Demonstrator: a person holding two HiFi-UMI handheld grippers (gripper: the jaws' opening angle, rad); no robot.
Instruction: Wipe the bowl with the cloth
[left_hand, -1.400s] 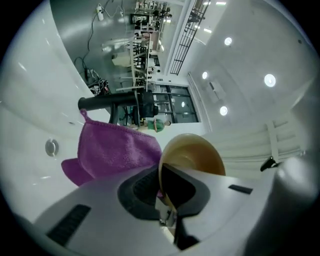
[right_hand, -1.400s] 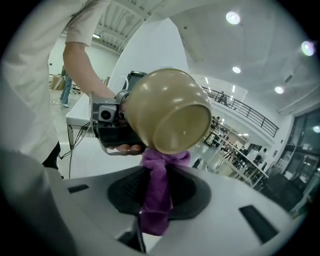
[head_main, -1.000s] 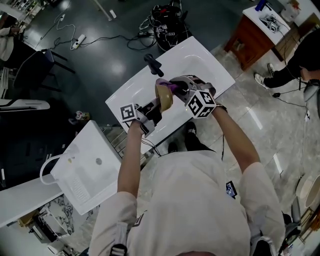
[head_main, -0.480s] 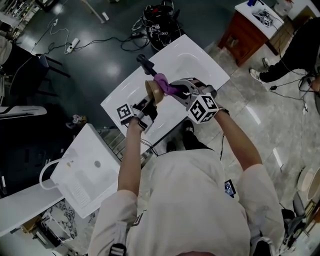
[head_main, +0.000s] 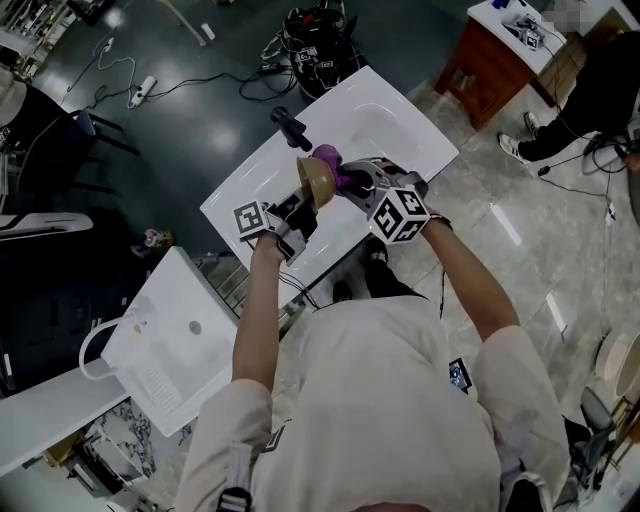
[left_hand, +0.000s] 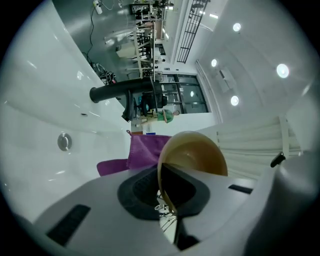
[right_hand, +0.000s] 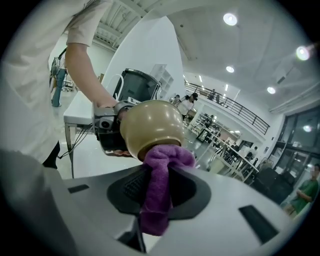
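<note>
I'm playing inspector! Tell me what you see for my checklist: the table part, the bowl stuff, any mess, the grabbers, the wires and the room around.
Surface: white sink counter with a black faucet.
Job's things: tan bowl tipped on its side above the sink; purple cloth pressed against its outside.
Clutter: nothing seen.
Grippers: left gripper shut on the bowl's rim; right gripper shut on the cloth.
Cables: tangle of cables and a power strip on the dark floor.
Surroundings: second white sink, wooden cabinet.
</note>
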